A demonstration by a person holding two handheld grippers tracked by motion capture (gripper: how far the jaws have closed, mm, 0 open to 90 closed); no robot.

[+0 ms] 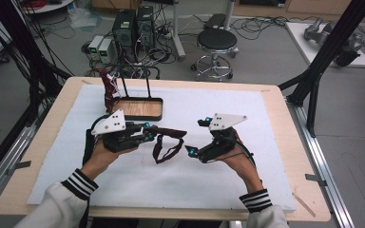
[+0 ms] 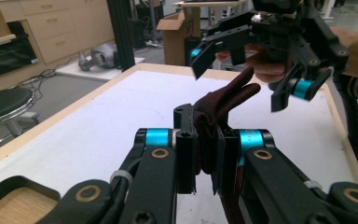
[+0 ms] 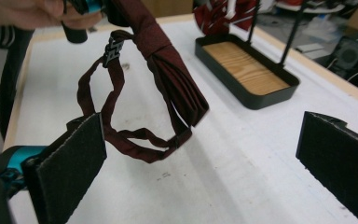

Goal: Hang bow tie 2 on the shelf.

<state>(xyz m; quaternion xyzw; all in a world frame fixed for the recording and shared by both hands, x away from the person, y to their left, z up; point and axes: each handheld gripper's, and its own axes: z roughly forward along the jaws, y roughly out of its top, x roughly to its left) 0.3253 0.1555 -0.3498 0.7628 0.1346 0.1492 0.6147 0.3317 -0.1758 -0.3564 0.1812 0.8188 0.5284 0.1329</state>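
Over the white-padded table [image 1: 218, 180], your left hand-held gripper [image 1: 148, 131] pinches the maroon bow tie [image 1: 168, 133]; your right hand-held gripper [image 1: 196, 137] stands spread, empty.

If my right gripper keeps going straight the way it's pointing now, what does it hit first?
Probably the dark red bow tie hanging from the left gripper. The right gripper stands open and aims at the tie's strap loop, though depth is hard to judge.

Even, soft overhead light keeps my tabletop [image 1: 218, 180] bright with faint shadows; my near jaws blur, and the high view looks grainy.
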